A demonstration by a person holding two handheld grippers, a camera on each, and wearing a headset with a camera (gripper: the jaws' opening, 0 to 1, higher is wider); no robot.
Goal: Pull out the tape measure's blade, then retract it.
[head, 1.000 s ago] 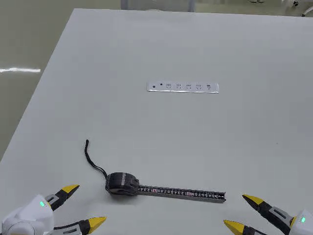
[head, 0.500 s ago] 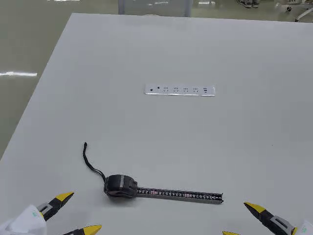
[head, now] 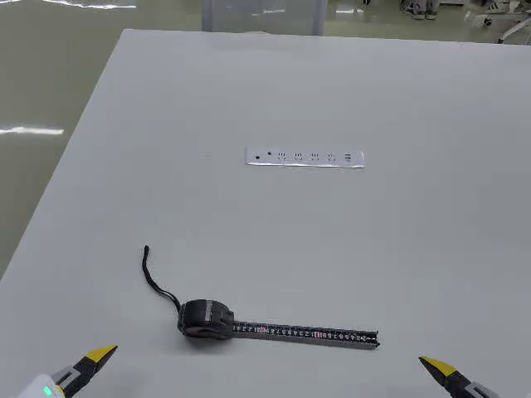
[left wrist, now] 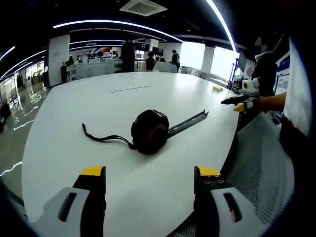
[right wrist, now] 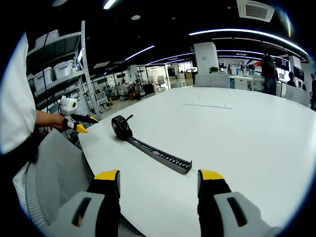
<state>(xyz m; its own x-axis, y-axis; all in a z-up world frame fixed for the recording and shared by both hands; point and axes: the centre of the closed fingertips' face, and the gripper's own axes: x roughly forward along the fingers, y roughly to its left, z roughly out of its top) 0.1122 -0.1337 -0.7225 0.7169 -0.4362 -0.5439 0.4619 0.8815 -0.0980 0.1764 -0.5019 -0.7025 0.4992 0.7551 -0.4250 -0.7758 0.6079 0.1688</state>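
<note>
Your left tongs [left wrist: 150,173] and right tongs [right wrist: 159,175] both stand with jaws apart and hold nothing, low at the desk's [head: 332,83] near edge, one on each side of the tape measure [head: 207,318]. Its black case lies close to that near edge. The blade [head: 305,333] is drawn out flat along the edge toward your right tongs, and the wrist cord [head: 153,278] trails off toward the far left.

Bright, even ceiling-strip light — sharp frames, fisheye-bent edges, faint shadows
</note>
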